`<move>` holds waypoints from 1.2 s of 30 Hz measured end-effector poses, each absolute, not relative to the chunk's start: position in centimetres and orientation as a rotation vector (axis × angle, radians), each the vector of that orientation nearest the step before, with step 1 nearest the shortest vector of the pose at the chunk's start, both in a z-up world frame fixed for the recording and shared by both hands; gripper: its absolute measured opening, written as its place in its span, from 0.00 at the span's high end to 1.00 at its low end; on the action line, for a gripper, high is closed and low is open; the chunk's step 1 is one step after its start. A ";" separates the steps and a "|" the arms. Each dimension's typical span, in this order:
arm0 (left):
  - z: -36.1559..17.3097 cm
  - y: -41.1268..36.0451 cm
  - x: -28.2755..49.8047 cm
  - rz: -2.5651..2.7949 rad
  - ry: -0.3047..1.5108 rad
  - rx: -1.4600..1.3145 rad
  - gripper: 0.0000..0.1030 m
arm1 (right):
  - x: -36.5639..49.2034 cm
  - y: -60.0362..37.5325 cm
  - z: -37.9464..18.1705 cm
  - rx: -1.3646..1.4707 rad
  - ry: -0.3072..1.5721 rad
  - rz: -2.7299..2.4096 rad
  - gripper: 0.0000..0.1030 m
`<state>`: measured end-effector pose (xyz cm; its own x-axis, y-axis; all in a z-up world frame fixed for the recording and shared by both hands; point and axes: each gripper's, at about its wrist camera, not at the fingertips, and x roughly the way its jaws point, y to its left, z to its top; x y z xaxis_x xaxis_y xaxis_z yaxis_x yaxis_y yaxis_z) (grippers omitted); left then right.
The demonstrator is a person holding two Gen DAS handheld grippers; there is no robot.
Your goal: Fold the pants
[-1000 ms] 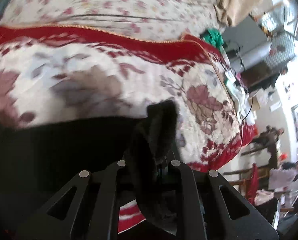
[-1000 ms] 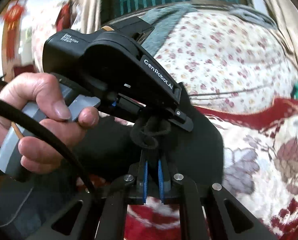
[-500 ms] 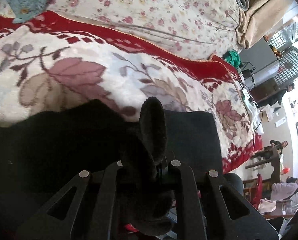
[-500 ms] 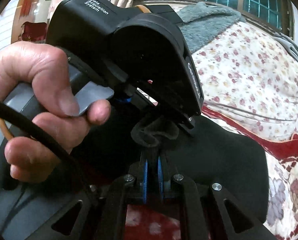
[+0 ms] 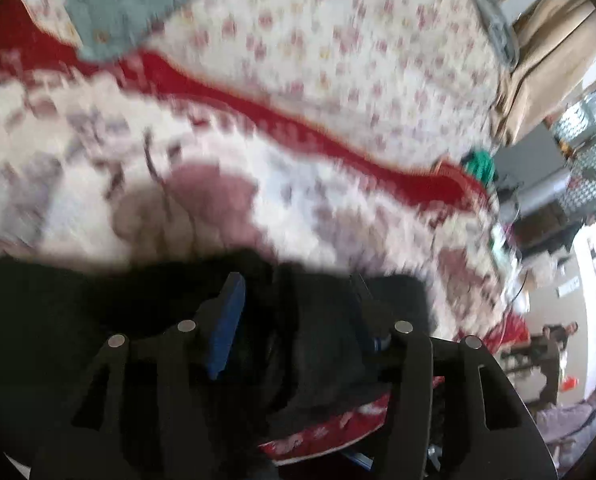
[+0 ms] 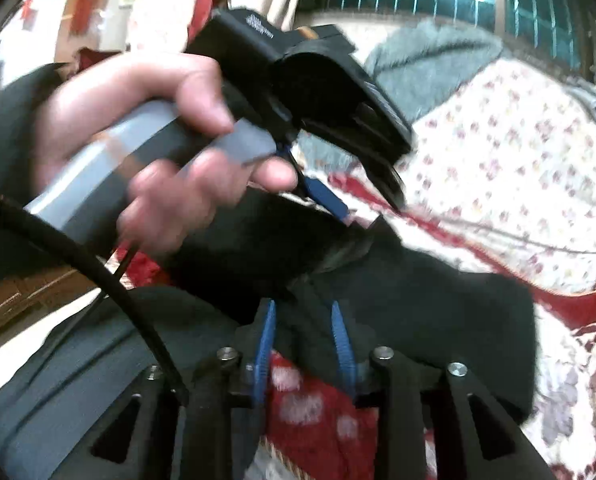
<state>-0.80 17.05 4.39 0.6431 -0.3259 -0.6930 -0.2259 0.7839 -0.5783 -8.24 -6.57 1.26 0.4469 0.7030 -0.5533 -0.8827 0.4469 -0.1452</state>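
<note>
On the floral bed blanket (image 5: 306, 200) we hold both grippers low over the black pants (image 6: 438, 292), left gripper (image 5: 298, 300) and right gripper (image 6: 304, 320) both spread apart.

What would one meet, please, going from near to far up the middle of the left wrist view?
left gripper → black pants → white leaf-print blanket → its red border → floral quilt

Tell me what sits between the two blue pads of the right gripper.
In the right wrist view, a fold of the black pants runs up between the spread pads of the right gripper. Behind it shows the red floral blanket.
</note>
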 end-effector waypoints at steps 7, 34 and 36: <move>7.5 14.2 -2.3 -0.167 0.709 -0.794 0.40 | -7.2 -14.9 3.5 -0.271 0.415 0.921 0.66; -1.9 10.5 -3.5 -0.065 0.810 -0.864 0.53 | 9.0 -13.1 -1.8 -0.324 0.682 1.241 0.61; -1.9 10.6 -3.7 -0.070 0.806 -0.875 0.53 | 9.2 -13.5 0.0 -0.276 0.681 1.245 0.61</move>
